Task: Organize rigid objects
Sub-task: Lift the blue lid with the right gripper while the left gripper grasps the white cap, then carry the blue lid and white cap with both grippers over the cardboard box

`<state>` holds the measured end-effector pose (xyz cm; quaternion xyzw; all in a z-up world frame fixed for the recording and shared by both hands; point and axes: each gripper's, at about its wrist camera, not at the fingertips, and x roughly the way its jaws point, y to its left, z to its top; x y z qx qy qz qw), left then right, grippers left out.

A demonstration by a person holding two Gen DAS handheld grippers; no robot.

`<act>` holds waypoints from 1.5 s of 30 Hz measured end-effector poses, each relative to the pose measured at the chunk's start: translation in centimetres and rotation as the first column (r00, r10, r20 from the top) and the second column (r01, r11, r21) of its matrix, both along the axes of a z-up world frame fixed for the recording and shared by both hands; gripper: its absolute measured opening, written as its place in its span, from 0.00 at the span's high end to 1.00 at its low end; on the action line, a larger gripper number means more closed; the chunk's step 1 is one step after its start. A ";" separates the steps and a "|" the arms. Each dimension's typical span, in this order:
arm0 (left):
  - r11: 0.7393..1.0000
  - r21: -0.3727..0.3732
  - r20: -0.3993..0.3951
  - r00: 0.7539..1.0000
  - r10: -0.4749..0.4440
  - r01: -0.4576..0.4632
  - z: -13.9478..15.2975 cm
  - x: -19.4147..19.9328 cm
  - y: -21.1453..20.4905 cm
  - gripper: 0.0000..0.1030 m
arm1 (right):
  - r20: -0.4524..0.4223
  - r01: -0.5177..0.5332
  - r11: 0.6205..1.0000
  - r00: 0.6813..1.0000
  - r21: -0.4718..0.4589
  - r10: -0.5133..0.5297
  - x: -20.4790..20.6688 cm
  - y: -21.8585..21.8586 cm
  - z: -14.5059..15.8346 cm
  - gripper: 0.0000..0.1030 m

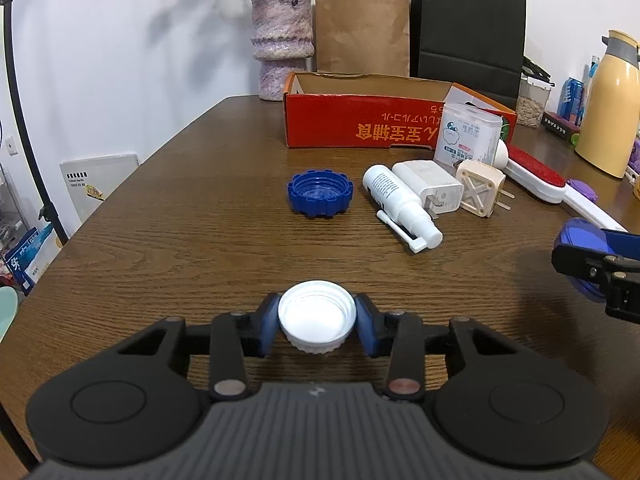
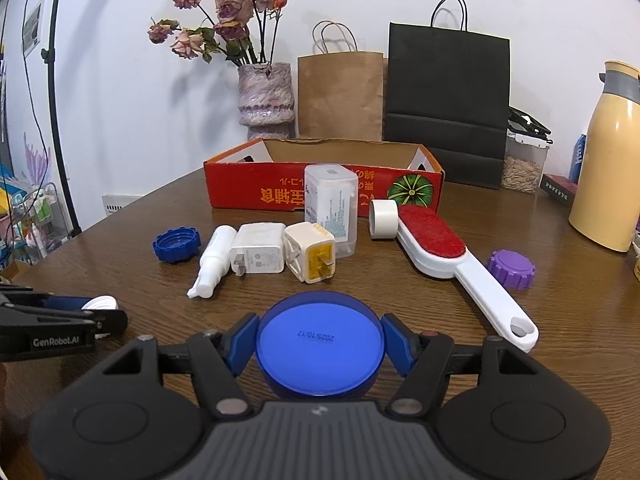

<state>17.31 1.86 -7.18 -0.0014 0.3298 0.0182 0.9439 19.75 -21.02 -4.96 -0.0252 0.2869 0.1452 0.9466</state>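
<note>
The left gripper [image 1: 316, 326] has its fingers pinching the white cap [image 1: 317, 316] low over the surface [image 1: 160, 240]; the right gripper [image 2: 318, 340] clamps the blue lid [image 2: 320, 342]. Both sit well short of the red box [image 1: 360, 120]. Lift level, carry past the clutter in front of the box, release inside.

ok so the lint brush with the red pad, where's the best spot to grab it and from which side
Grip the lint brush by its white handle, not the red pad. The handle is narrow and runs diagonally toward the near right, lying flat on the table. Come from above with the jaws across its width; bare table lies on both sides mid-handle, while the purple cap sits close on the right.
</note>
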 end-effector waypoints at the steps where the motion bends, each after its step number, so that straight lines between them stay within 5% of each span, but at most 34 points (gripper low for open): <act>1: 1.000 -0.004 0.000 1.000 0.001 -0.001 0.0 0.0 0.0 0.60 | 0.001 0.000 1.000 1.000 0.001 0.000 0.0 0.0 0.0 0.36; 20: 1.000 -0.009 0.084 0.996 -0.010 0.011 3.3 1.2 -1.4 0.60 | 0.044 0.017 1.000 0.999 0.000 -0.017 1.0 -1.1 1.8 0.36; 45: 0.999 -0.031 0.163 0.987 -0.013 0.019 8.3 8.4 -3.2 0.60 | 0.113 0.042 0.998 0.992 0.035 -0.046 7.6 -1.8 5.3 0.36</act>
